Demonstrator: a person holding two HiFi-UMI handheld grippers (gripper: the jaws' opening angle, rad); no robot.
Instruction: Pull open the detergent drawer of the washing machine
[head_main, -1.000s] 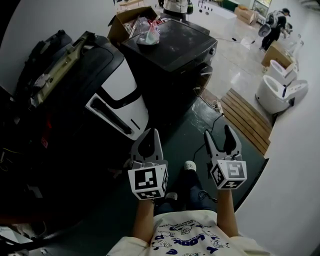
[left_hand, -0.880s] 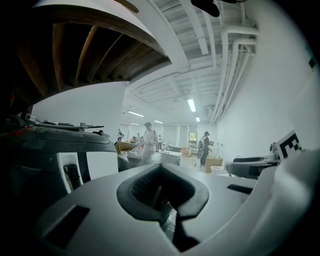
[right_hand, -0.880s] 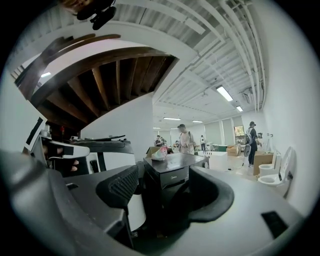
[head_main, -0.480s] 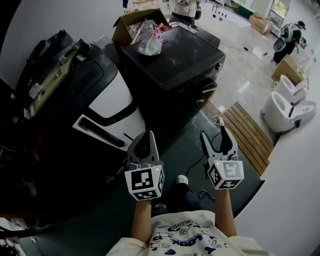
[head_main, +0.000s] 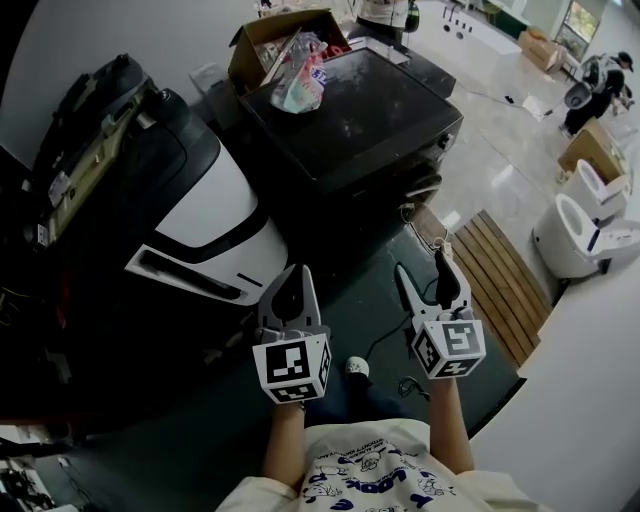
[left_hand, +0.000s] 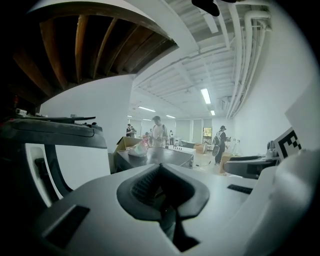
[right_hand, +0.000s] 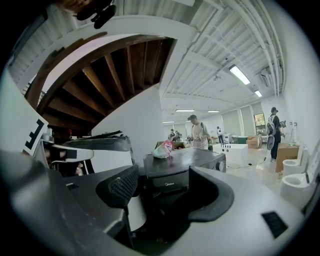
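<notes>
The dark washing machine (head_main: 372, 105) stands ahead of both grippers, well apart from them. Its detergent drawer (right_hand: 167, 182) seems to be the upper front panel printed "Midea": rigid plastic, light, likely sliding stiffly, best hooked at its lower lip. The left gripper (head_main: 290, 283) has its 2 jaws pressed together on nothing; the right gripper (head_main: 424, 278) is spread, empty

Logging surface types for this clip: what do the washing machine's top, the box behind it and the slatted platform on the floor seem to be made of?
The washing machine top is dark and glossy with bright reflections: glass or lacquered metal, I cannot tell which. The box is brown, matte cardboard with open flaps. The slatted platform is likely wood: light brown parallel boards.
</notes>
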